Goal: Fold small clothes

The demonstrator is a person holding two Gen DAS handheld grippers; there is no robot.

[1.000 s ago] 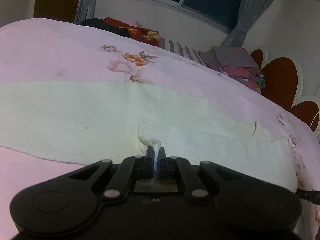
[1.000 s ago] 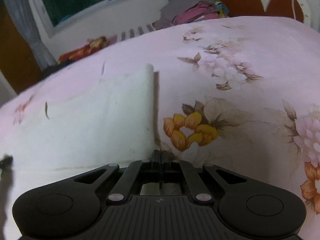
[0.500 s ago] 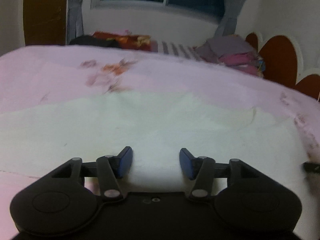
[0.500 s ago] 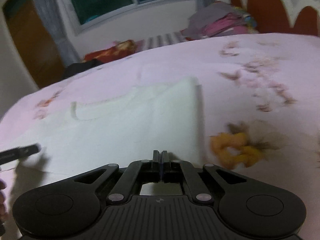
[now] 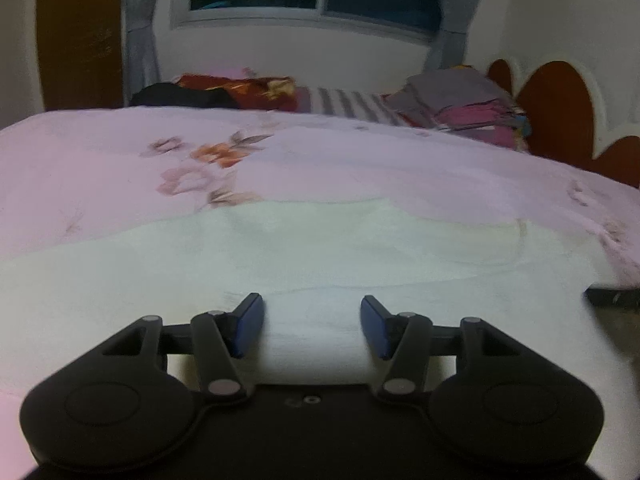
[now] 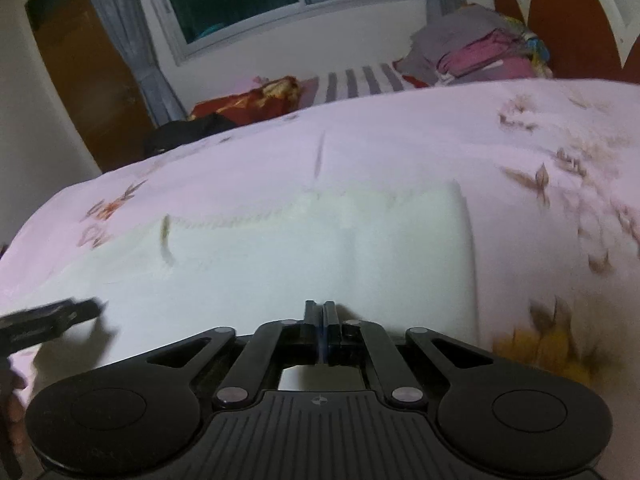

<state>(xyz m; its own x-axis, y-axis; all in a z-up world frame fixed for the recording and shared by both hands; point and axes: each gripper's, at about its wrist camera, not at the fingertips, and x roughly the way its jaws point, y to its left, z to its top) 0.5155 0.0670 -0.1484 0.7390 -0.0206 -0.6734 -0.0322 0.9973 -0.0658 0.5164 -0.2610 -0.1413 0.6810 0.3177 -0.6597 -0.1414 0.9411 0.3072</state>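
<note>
a: left first. where's the garment?
b: white garment (image 5: pixel 320 264) lies flat on the pink floral bedspread (image 5: pixel 120 152), running across the left wrist view. left gripper (image 5: pixel 312 330) hangs right over its near part, fingers spread wide, nothing between the blue pads (image 5: pixel 250 326). cloth sits directly under the gap.
a: right side?
b: right gripper (image 6: pixel 322 332) has its fingers pressed together at the garment's near edge. cloth passes under the tips, but i can't tell if any fabric is pinched in there. the folded right edge (image 6: pixel 466 248) of the garment is off to its right, near. left tool shows at the far left of that view, just over the cloth.
a: handling?
b: my read: light, limp knit, no stiffness, drapes and bunches. not fragile, not slippery on the bedspread. pinch at corners or a hem edge, both ends together, or it sags mid-span.
a: risk?
b: grabbing bedspread along with it. clothes pile (image 5: pixel 472 108) at the far side is well apart, no interference.
</note>
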